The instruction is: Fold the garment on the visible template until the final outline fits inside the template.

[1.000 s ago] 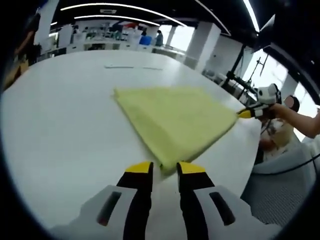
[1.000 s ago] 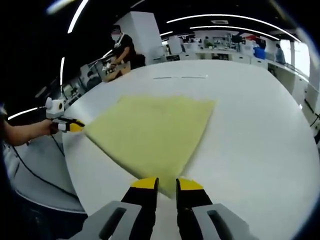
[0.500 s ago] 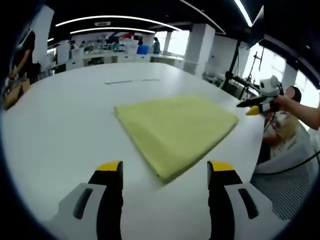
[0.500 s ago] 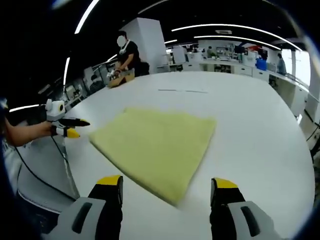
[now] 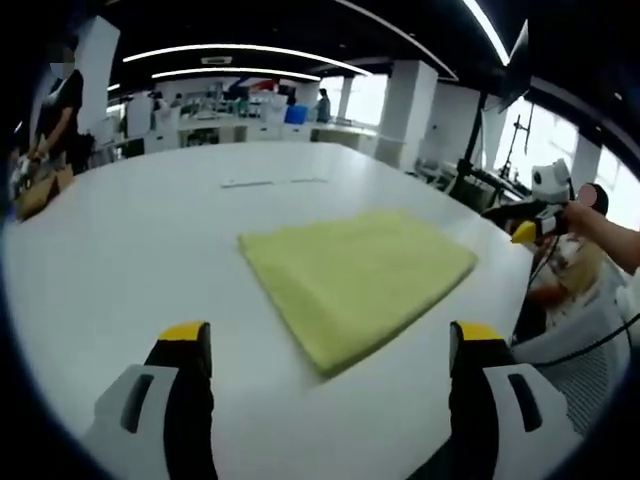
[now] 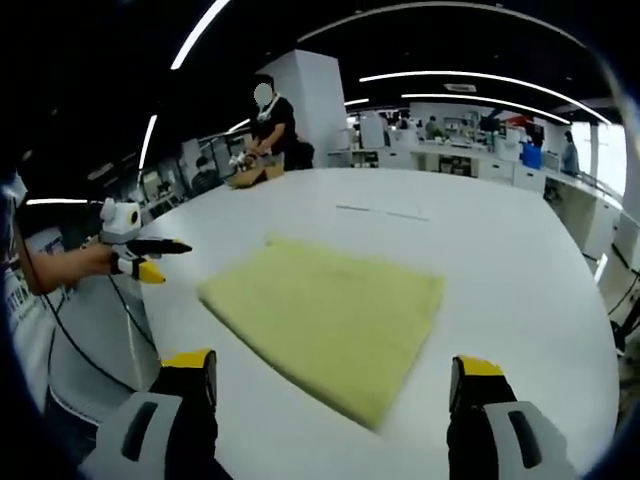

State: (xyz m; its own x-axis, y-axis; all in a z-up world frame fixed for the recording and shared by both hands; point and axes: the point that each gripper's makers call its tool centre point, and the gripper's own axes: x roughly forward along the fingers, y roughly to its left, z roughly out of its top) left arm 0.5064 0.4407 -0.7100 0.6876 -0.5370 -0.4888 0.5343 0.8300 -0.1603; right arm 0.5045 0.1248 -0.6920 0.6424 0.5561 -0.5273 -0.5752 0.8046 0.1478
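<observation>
On the large white round counter [image 5: 130, 260] [image 6: 520, 260] the pale yellow-green folded cloth garment [image 5: 355, 275] [image 6: 325, 320] lies flat as a rough rectangle, all four corners down, nothing touching it; no template outline can be made out under or around it; two short thin marks sit on the counter surface beyond the garment's far edge, well apart from it.

Left gripper [image 5: 330, 345]: jaws spread wide, yellow tips on black fingers, holding nothing; near corner of the garment sits between the two tips, just ahead of them, not touching; same gripper shows in the right gripper view [image 6: 150, 258] at the left edge of the counter, held by a hand [image 6: 118, 262], off the garment, jaws apart.

Right gripper [image 6: 335, 372]: jaws spread wide, empty; garment's near edge lies between and ahead of the tips, clear of both; in the left gripper view this gripper [image 5: 525, 222] hangs beyond the right side of the counter, held by a hand [image 5: 572, 215], apart from the garment.

Background: person in a dark top [image 6: 272, 125] stands at the far side of the counter by a brown cardboard box [image 6: 255, 175]; white pillars and ceiling strip lights behind.
</observation>
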